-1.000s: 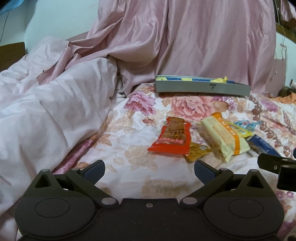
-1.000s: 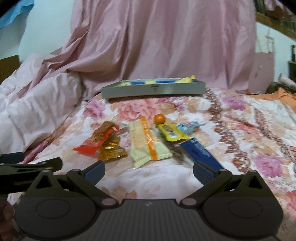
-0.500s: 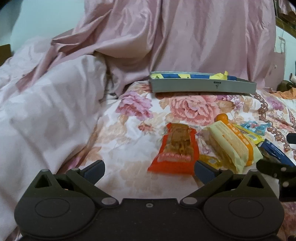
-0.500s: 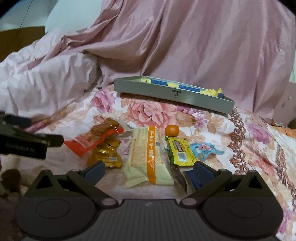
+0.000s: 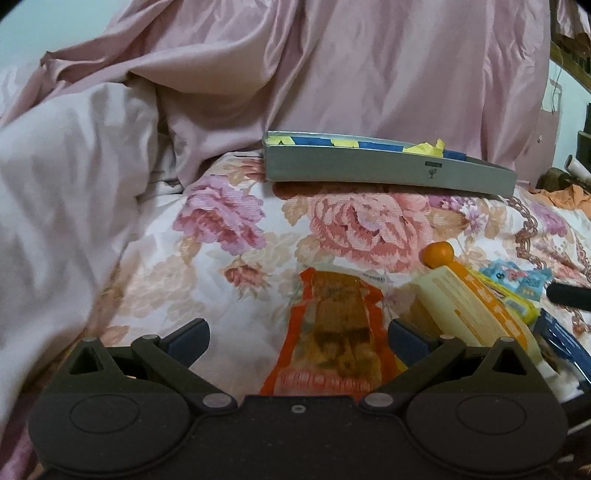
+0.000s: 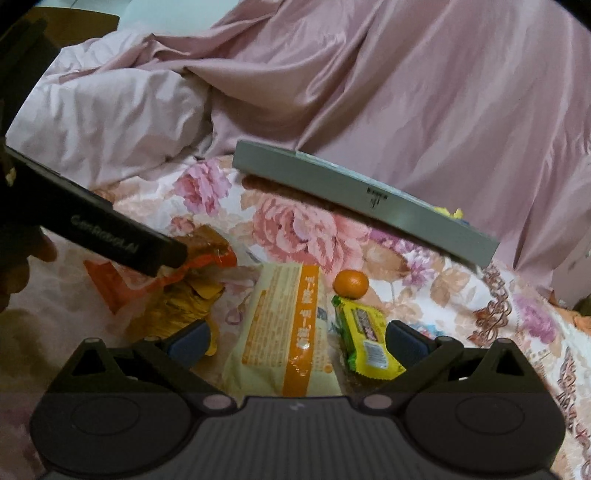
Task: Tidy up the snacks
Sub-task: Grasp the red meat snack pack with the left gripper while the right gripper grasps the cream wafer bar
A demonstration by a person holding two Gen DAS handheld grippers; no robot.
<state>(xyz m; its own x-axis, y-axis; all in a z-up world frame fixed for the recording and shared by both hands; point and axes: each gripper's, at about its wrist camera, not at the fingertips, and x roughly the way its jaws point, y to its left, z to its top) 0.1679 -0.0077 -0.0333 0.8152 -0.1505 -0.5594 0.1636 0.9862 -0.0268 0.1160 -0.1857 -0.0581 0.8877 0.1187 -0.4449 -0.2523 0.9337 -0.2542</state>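
Floral bedspread (image 5: pixel 236 258) – pink satin drape (image 5: pixel 369 74) behind, pale wall (image 6: pixel 166 11), dim light.

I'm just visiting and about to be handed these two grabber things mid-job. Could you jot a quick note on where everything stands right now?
Left gripper: open, empty, fingers either side of the orange snack packet.
Right gripper: open, empty, over the cream packet with the orange stripe and the yellow-green bar.
Also loose on the floral bedspread: a small orange, a gold packet, a light blue packet, a dark blue one.
Grey tray at the back already holds some blue and yellow things.
Left: grab and sort the loose snacks.
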